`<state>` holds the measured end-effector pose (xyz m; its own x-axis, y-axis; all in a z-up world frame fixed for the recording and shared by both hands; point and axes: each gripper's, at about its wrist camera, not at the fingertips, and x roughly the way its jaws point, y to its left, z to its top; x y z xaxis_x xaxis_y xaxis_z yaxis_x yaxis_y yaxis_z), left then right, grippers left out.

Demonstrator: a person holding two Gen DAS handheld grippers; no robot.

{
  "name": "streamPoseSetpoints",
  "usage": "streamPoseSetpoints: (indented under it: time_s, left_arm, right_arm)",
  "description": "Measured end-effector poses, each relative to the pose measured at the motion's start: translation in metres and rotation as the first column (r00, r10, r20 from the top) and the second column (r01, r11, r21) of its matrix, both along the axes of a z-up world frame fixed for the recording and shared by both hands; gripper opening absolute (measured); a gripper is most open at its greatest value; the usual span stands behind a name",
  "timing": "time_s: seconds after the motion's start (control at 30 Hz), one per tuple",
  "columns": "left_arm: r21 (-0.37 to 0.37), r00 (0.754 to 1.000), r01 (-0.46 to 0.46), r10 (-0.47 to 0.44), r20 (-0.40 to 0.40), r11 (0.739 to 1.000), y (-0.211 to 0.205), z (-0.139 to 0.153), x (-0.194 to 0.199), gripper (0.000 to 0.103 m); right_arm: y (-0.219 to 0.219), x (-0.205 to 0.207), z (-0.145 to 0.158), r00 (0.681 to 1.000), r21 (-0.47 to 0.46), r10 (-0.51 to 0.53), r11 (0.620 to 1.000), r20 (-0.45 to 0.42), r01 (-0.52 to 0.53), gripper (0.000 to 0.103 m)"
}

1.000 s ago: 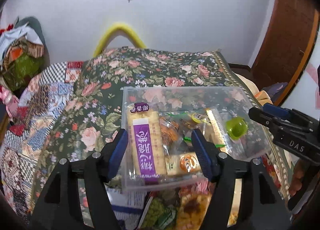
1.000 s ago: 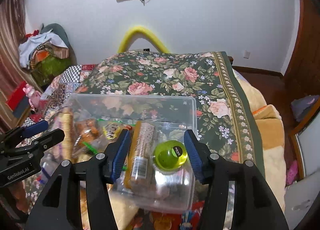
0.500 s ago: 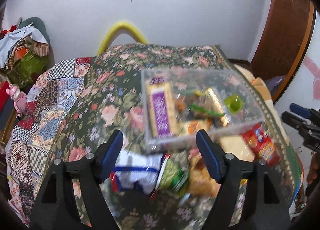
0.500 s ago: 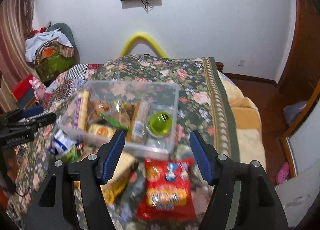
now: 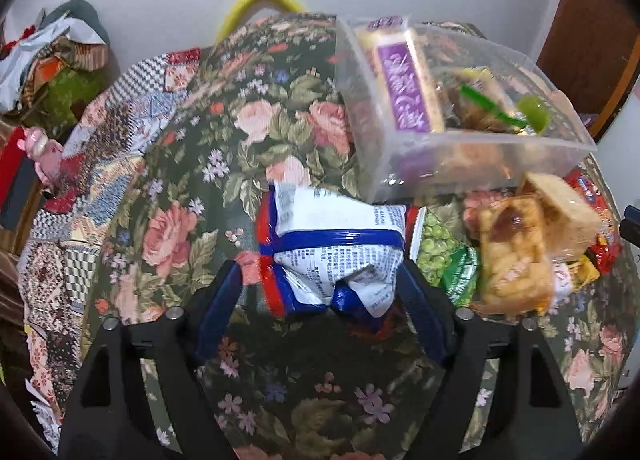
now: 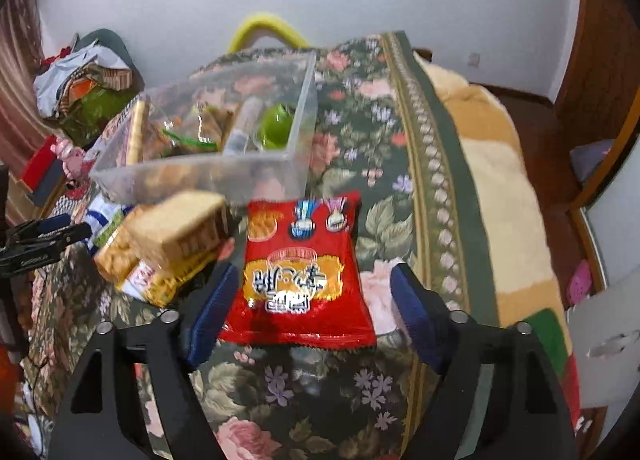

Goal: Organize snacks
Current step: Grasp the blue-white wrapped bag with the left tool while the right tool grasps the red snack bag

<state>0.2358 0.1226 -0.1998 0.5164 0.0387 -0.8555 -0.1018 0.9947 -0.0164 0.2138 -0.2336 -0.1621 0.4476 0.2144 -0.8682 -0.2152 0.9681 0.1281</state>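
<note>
Left wrist view: the left gripper [image 5: 320, 292], jaws just widened and gripping nothing, straddles a white-and-blue packet [image 5: 332, 244] on the floral cloth [image 5: 168, 188]. Beyond it stands the clear snack box [image 5: 472, 156]; green and golden packs lie right.

Right wrist view: the right gripper [image 6: 314, 308], jaws likewise just parted, frames a red snack bag [image 6: 298, 272]; a biscuit pack [image 6: 176, 232] crowds its left.
</note>
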Motion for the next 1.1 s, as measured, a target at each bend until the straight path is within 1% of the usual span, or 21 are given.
streamPoseSetpoints:
  time_s: [0.07, 0.13, 0.23, 0.4, 0.57, 0.63, 0.7, 0.77, 0.87, 0.93, 1.03, 1.07, 1.1]
  left_arm:
    - [-0.007, 1.000, -0.012, 0.012, -0.004, 1.000, 0.003, -0.005, 0.003, 0.085]
    - [-0.013, 1.000, -0.006, 0.006, -0.011, 1.000, 0.003, -0.011, 0.008, 0.086]
    - [-0.016, 1.000, -0.011, 0.011, 0.001, 1.000, 0.005, -0.013, 0.012, 0.093]
    - [-0.041, 1.000, -0.005, 0.006, 0.015, 0.999, 0.008, -0.016, 0.017, 0.096]
    - [-0.082, 1.000, -0.004, 0.006, 0.025, 0.997, 0.011, -0.019, 0.021, 0.096]
    - [-0.082, 0.999, -0.001, 0.004, 0.032, 0.997, 0.010, -0.019, 0.022, 0.096]
    - [-0.081, 0.999, 0.005, -0.001, 0.041, 0.997, 0.008, -0.017, 0.022, 0.096]
    - [-0.081, 0.999, 0.008, -0.004, 0.053, 0.997, 0.005, -0.016, 0.023, 0.096]
    - [-0.054, 0.999, -0.002, 0.005, 0.053, 0.999, 0.001, -0.018, 0.030, 0.096]
    - [-0.059, 0.998, -0.019, 0.022, 0.053, 0.998, 0.003, -0.020, 0.033, 0.096]
    - [-0.070, 0.998, -0.036, 0.040, 0.055, 0.997, 0.004, -0.022, 0.034, 0.090]
    - [-0.073, 0.998, -0.035, 0.039, 0.051, 0.997, 0.005, -0.022, 0.034, 0.090]
    - [-0.077, 0.998, -0.032, 0.036, 0.050, 0.997, 0.006, -0.021, 0.033, 0.087]
  right_arm:
    - [0.005, 0.005, -0.006, 1.000, -0.017, 0.012, 1.000, -0.009, -0.012, 0.078]
    - [0.006, 0.005, -0.012, 1.000, -0.012, 0.017, 1.000, -0.021, -0.017, 0.083]
    - [0.012, 0.012, -0.024, 0.999, -0.006, 0.025, 1.000, -0.046, -0.026, 0.084]
    - [0.022, 0.022, -0.043, 0.996, -0.006, 0.031, 0.999, -0.084, -0.031, 0.084]
    - [0.032, 0.025, -0.049, 0.997, -0.069, 0.042, 0.997, -0.060, -0.046, 0.085]
    - [0.034, 0.025, -0.051, 0.997, -0.076, 0.052, 0.996, -0.058, -0.056, 0.087]
    - [0.034, 0.024, -0.052, 0.997, -0.080, 0.055, 0.995, -0.051, -0.059, 0.087]
    - [0.032, 0.023, -0.051, 0.998, -0.075, 0.047, 0.996, -0.047, -0.050, 0.085]
    - [0.031, 0.022, -0.050, 0.999, -0.072, 0.035, 0.997, -0.036, -0.037, 0.076]
    - [0.030, 0.023, -0.050, 0.999, -0.066, 0.032, 0.997, -0.032, -0.034, 0.070]
    - [0.028, 0.023, -0.049, 0.999, -0.062, 0.031, 0.998, -0.026, -0.032, 0.064]
    - [0.027, 0.022, -0.049, 0.999, -0.057, 0.031, 0.998, -0.026, -0.033, 0.064]
    - [0.027, 0.022, -0.049, 0.999, -0.054, 0.030, 0.998, -0.024, -0.031, 0.064]
